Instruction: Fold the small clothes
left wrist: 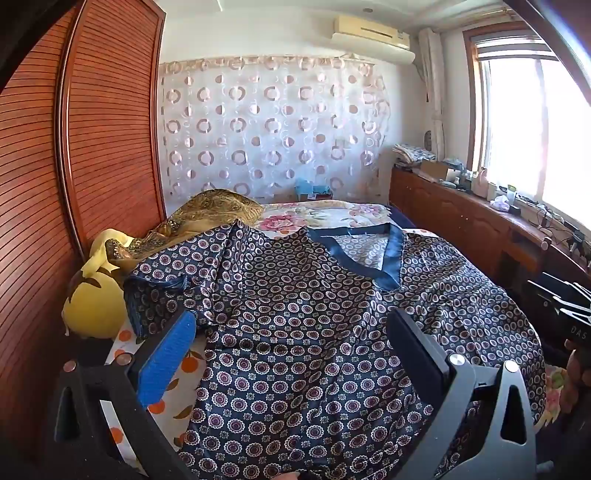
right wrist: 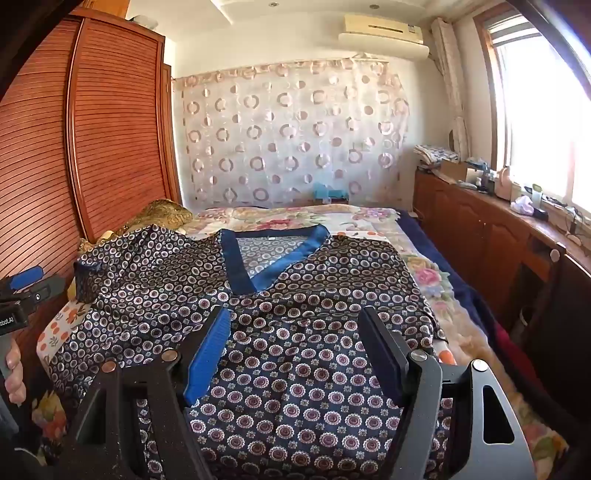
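- In the lower part of the left wrist view, the left gripper (left wrist: 291, 332) was held low over the garment, its fingers spread wide with nothing between them; the blue pad (left wrist: 168, 363) at lower left and the dark finger at lower right framed the cloth.
- In the lower part of the right wrist view, the right gripper (right wrist: 295, 334) was likewise held with fingers spread and empty, above the middle of the garment.
- Both grippers appeared to be positioned over the near hem, probably so that an edge could be picked up for a first fold; no fold was yet seen.
- The task's thing, a dark blue patterned top (left wrist: 314, 332) with ring motifs, was spread face up across the centre of both views on the bed (right wrist: 436, 280), presumably flattened for folding.
- Its blue V-neck band (right wrist: 273, 258) was found toward the middle, pointing at the cameras, so the collar lay at the far end.
- At centre left of the left wrist view, one sleeve (left wrist: 162, 295) was bunched rather than laid flat, beside a yellow plush toy (left wrist: 96, 306).
- Further back at left, a gold patterned cloth (left wrist: 218, 206) was heaped near the wooden wardrobe (left wrist: 110, 122).
- At the far wall, a circle-patterned curtain (right wrist: 291, 133) was hung, with an air conditioner (right wrist: 384, 31) at upper right.
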`<state>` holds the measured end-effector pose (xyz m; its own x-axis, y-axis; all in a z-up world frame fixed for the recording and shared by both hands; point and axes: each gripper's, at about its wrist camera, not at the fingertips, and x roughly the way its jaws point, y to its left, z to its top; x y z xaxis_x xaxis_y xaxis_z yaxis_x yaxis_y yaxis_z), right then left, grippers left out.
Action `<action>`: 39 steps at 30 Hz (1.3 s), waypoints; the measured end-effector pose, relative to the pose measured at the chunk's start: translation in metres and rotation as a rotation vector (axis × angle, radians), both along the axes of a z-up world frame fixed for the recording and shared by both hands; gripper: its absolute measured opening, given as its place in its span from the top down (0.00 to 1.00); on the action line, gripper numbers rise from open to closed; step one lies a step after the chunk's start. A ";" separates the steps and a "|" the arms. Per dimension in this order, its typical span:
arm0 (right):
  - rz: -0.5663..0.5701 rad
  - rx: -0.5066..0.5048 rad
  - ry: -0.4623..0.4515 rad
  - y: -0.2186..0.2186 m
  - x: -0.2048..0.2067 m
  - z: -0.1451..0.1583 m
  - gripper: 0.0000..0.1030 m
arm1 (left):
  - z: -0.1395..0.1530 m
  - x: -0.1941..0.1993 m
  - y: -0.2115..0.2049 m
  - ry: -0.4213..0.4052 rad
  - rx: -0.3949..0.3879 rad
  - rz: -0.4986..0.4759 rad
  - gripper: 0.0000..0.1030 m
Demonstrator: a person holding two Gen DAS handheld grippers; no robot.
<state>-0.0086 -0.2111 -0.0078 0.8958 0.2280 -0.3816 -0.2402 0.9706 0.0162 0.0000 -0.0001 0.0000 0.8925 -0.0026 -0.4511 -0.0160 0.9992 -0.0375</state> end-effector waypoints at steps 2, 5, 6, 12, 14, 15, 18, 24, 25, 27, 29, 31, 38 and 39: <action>-0.007 0.005 0.000 -0.002 0.001 0.000 0.25 | 0.000 0.000 0.000 -0.001 0.000 -0.003 0.00; -0.010 0.007 0.000 -0.003 0.001 0.001 0.24 | -0.004 -0.002 0.004 -0.003 -0.002 -0.011 0.00; -0.005 0.009 0.002 0.004 -0.002 -0.001 0.24 | -0.004 -0.001 0.003 0.000 0.000 -0.006 0.00; 0.000 0.011 0.011 0.003 0.001 -0.001 0.23 | -0.001 -0.001 0.008 -0.003 0.006 -0.007 0.00; 0.007 0.013 0.015 0.000 0.004 -0.001 0.22 | 0.002 -0.003 0.004 -0.003 0.011 0.005 0.00; 0.006 0.013 0.015 0.000 0.003 -0.001 0.22 | 0.002 -0.004 0.004 -0.005 0.015 0.005 0.00; 0.006 0.015 0.013 0.000 0.003 -0.001 0.21 | 0.004 -0.006 0.002 -0.009 0.023 0.006 0.00; 0.007 0.013 0.014 -0.001 0.003 0.000 0.20 | 0.004 -0.007 0.000 -0.011 0.024 0.004 0.00; 0.006 0.012 0.013 -0.001 0.003 0.000 0.20 | 0.005 -0.007 0.000 -0.011 0.024 0.004 0.00; 0.007 0.012 0.012 -0.001 0.003 0.001 0.20 | 0.005 -0.007 0.000 -0.013 0.023 0.002 0.00; 0.007 0.012 0.009 -0.002 0.002 0.001 0.19 | 0.006 -0.008 -0.001 -0.016 0.025 0.001 0.00; 0.007 0.012 0.007 0.000 0.002 0.001 0.19 | 0.006 -0.008 -0.001 -0.018 0.025 0.000 0.00; 0.007 0.013 0.002 -0.001 0.002 0.000 0.18 | 0.007 -0.009 -0.003 -0.020 0.025 -0.002 0.00; 0.007 0.014 0.002 -0.001 0.002 -0.001 0.18 | 0.007 -0.009 -0.003 -0.020 0.025 -0.001 0.00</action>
<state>-0.0065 -0.2118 -0.0084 0.8934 0.2394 -0.3802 -0.2468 0.9686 0.0301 -0.0092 -0.0030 0.0071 0.9013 0.0075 -0.4330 -0.0144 0.9998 -0.0127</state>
